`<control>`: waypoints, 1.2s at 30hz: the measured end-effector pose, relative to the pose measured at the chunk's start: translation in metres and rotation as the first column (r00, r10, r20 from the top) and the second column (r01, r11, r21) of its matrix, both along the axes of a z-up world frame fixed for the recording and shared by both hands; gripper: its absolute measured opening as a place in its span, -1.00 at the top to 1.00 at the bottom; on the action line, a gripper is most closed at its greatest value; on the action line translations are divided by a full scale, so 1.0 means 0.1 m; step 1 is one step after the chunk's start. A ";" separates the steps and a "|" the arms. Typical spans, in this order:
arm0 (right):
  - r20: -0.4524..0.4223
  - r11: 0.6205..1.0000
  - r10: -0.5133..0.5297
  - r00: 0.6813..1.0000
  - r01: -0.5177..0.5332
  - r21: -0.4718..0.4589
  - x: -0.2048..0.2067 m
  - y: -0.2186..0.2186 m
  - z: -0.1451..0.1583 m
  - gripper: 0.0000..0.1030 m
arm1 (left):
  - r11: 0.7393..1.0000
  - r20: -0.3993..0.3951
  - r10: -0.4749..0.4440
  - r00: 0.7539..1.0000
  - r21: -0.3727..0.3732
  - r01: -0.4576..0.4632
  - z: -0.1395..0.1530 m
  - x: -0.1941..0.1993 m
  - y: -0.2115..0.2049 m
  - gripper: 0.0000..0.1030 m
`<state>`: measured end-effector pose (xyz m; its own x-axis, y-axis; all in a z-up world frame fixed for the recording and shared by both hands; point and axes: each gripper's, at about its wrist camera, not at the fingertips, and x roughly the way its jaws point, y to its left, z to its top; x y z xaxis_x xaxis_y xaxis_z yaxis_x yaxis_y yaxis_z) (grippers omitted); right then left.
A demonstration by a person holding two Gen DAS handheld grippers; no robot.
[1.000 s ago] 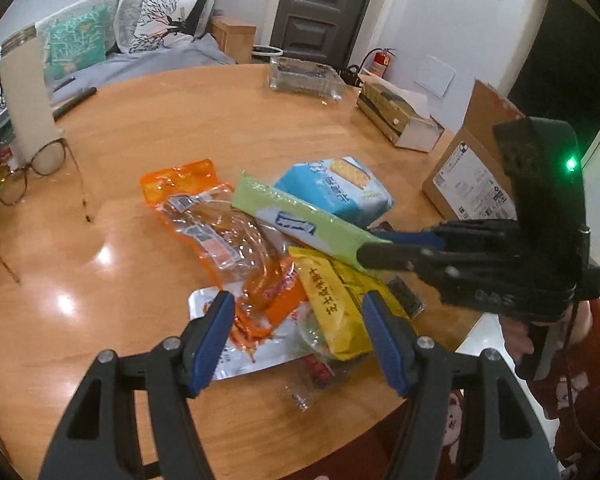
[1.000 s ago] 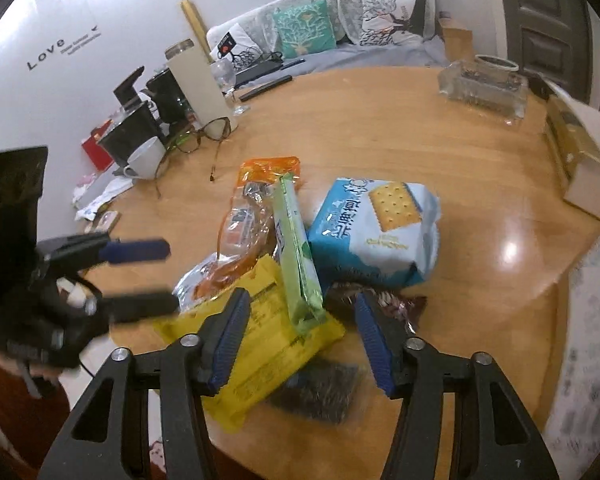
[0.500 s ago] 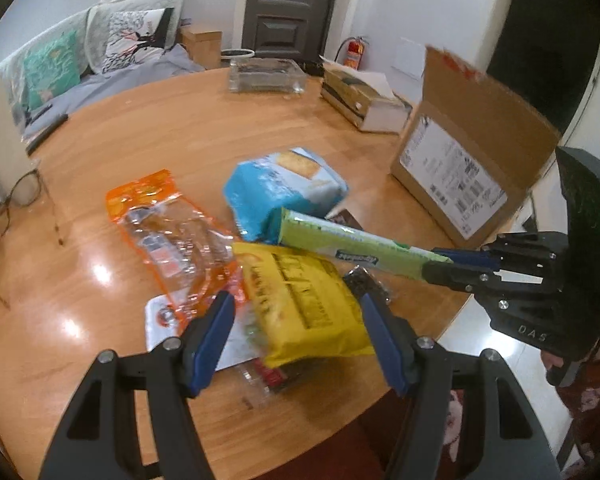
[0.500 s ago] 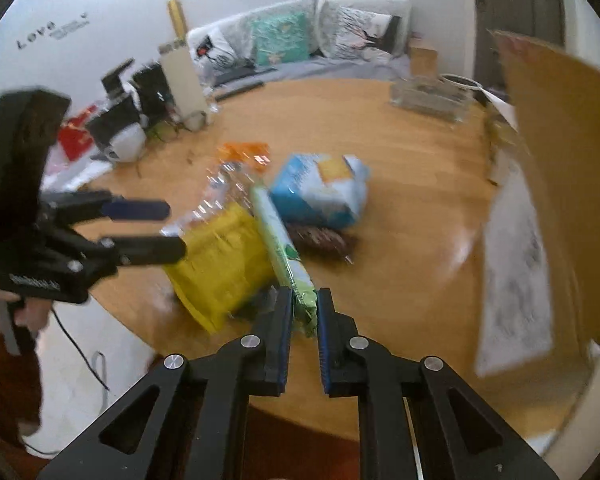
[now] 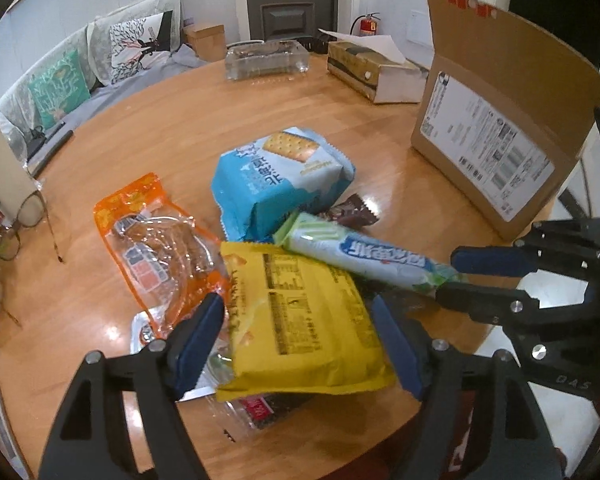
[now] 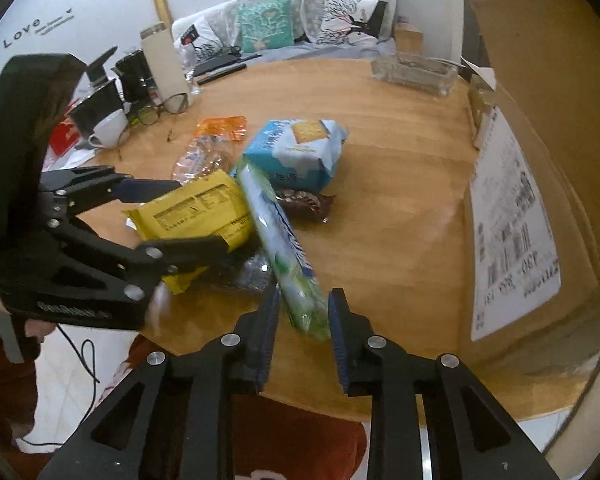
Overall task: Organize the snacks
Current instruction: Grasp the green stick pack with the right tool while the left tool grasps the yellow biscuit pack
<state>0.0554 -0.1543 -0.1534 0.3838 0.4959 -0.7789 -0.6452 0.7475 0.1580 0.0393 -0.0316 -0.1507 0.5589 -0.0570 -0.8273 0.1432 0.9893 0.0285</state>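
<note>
The long green-and-white snack tube lies slanted across the pile of snacks near the table's front edge, its far end resting against the blue cracker bag and its near end between the fingers of the right gripper. Those fingers stand parted with a gap on either side of the wrapper — released, not pinching it. Just beside the tube sits the yellow packet, raised off the table and bracketed by the left gripper, whose blue pads are spread wide at the packet's two sides; whether they press it cannot be told. An orange-edged clear pouch lies to the left of the yellow packet, and a dark brown wrapper pokes out beside the cracker bag. All rest on the round wooden table. To the right stands an open cardboard box — well apart from the pile.
</note>
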 end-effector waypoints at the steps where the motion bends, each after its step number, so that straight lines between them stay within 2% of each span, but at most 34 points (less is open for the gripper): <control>1: -0.003 1.000 0.011 1.000 -0.011 0.006 0.01 0.02 0.00 0.58 | 1.000 -0.001 -0.001 1.000 0.000 0.001 0.00 0.00 0.01 -0.42; 3: -0.006 0.999 0.038 0.999 -0.038 0.016 0.04 0.05 -0.02 0.56 | 1.000 0.001 0.002 1.000 0.000 -0.002 0.00 -0.02 0.05 -0.34; 4: -0.011 0.998 0.063 0.998 -0.063 0.021 0.06 0.08 -0.04 0.49 | 1.000 0.001 0.001 1.000 0.001 -0.001 0.00 -0.03 0.08 -0.28; 7: 0.007 0.995 0.093 0.996 -0.093 0.026 0.13 0.14 -0.06 0.21 | 1.000 0.002 0.005 1.000 -0.005 -0.005 0.02 -0.06 0.16 -0.27; 8: 0.006 0.996 0.091 0.996 -0.091 0.022 0.15 0.14 -0.07 0.20 | 1.000 0.004 0.009 1.000 -0.005 -0.009 0.03 -0.06 0.18 -0.27; 13: -0.039 0.993 0.106 0.994 -0.104 0.058 0.27 0.19 -0.15 0.20 | 1.000 0.022 0.021 1.000 -0.023 -0.021 0.06 -0.08 0.34 -0.27; 15: -0.035 0.994 0.104 0.994 -0.102 0.046 0.27 0.22 -0.18 0.31 | 0.999 0.027 0.034 0.999 -0.031 -0.033 0.08 -0.10 0.42 -0.27; 17: -0.027 0.995 0.088 0.996 -0.086 0.048 0.27 0.21 -0.19 0.55 | 0.998 0.042 0.048 0.998 -0.040 -0.046 0.10 -0.15 0.51 -0.25; 18: -0.027 0.995 0.087 0.996 -0.085 0.059 0.26 0.20 -0.18 0.56 | 0.997 0.046 0.057 0.997 -0.052 -0.055 0.11 -0.17 0.57 -0.25; 24: 0.032 0.998 0.061 0.998 -0.062 0.017 0.15 0.17 -0.13 0.57 | 0.979 0.065 0.181 0.981 -0.104 -0.174 0.18 -0.34 1.07 -0.24; 28: 0.047 1.000 -0.024 0.999 0.024 -0.002 0.12 0.07 -0.10 0.57 | 0.960 0.030 0.262 0.964 -0.104 -0.258 0.06 -0.45 1.37 -0.24; 32: 0.100 0.995 -0.074 0.992 0.080 -0.065 0.06 0.07 -0.15 0.57 | 0.951 0.007 0.295 0.955 -0.092 -0.294 -0.09 -0.48 1.47 -0.24; 36: 0.084 0.993 -0.094 0.992 0.099 -0.059 0.06 0.06 -0.20 0.55 | 0.943 -0.006 0.321 0.947 -0.093 -0.320 -0.20 -0.50 1.50 -0.36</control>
<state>0.0619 -0.1487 -0.1730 0.4901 0.4044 -0.7722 -0.5785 0.8136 0.0589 -0.0111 0.1180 -0.1710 0.5675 0.0515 -0.8218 -0.1817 0.9813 -0.0640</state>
